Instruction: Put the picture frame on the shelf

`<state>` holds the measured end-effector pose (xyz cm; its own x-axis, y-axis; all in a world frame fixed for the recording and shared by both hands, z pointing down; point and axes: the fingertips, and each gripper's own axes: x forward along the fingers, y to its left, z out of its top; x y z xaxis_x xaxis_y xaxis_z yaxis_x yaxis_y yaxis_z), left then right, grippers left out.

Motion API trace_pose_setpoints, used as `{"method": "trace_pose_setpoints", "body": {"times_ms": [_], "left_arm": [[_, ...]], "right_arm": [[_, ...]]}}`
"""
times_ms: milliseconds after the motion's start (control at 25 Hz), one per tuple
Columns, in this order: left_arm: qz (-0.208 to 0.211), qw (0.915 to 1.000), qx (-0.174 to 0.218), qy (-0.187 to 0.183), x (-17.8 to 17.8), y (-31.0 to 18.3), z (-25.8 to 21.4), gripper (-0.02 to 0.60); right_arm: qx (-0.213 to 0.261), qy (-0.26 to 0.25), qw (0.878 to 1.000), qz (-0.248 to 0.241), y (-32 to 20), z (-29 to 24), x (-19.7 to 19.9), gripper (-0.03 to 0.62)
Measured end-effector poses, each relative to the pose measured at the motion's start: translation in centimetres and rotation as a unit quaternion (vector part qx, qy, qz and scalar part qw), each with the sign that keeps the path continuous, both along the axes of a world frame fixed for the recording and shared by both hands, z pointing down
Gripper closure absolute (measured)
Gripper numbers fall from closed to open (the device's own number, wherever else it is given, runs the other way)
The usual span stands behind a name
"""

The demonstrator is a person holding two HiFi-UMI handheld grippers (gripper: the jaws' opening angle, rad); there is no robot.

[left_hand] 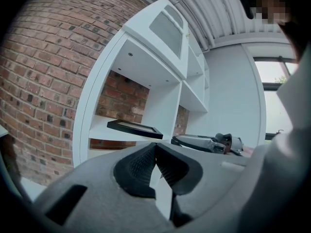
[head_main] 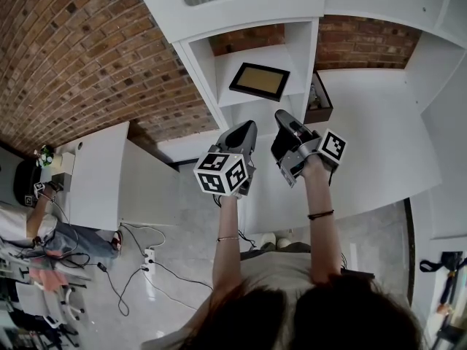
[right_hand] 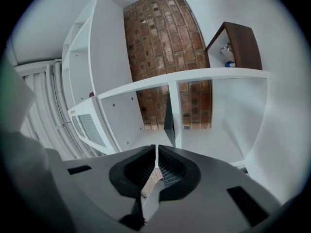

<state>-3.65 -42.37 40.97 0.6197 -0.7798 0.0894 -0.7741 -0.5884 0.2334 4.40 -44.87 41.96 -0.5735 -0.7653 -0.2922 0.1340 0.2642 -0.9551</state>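
Note:
The picture frame (head_main: 259, 81), black-edged with a tan middle, lies flat on a white shelf board (head_main: 233, 102) of the open shelving unit. Both grippers hover just in front of that shelf, apart from the frame. My left gripper (head_main: 248, 127) is shut and empty; in the left gripper view its tips (left_hand: 155, 145) meet below the frame (left_hand: 134, 127). My right gripper (head_main: 280, 114) is also shut with nothing between its jaws. In the right gripper view its tips (right_hand: 156, 147) touch, and the frame (right_hand: 169, 116) shows edge-on beyond them.
A dark brown box (head_main: 319, 102) sits in the compartment to the right of the frame. A brick wall (head_main: 80, 57) backs the shelving. A low white cabinet (head_main: 98, 173) stands at left, with cables and a power strip (head_main: 148, 257) on the floor. A person (head_main: 29, 228) sits at far left.

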Motion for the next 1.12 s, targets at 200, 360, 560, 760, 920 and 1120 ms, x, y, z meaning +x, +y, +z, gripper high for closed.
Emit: {"method": "trace_pose_setpoints", "body": {"times_ms": [200,360,560,760,920,1120], "left_arm": [[0.002,1.0,-0.001,-0.001,0.2,0.5,0.2,0.571],[0.001,1.0,-0.002,-0.001,0.1,0.9,0.2,0.571],[0.001,1.0,-0.002,-0.002,0.0,1.3,0.3,0.571],[-0.001,1.0,-0.001,-0.002,0.0,1.6,0.1,0.571],[-0.001,1.0,0.001,-0.002,0.0,1.9,0.0,0.571],[-0.001,1.0,0.002,-0.001,-0.1,2.2,-0.2,0.571]], "right_arm": [[0.002,-0.002,1.0,-0.003,0.5,0.1,0.0,0.577],[0.005,0.0,1.0,-0.005,1.0,0.0,-0.2,0.579],[0.008,0.003,1.0,-0.007,1.4,0.0,-0.4,0.58],[0.01,0.001,1.0,-0.009,1.7,-0.3,-0.5,0.58],[0.012,0.0,1.0,-0.009,2.0,-0.4,-0.5,0.58],[0.013,-0.001,1.0,-0.01,2.3,-0.7,-0.5,0.58]]}}
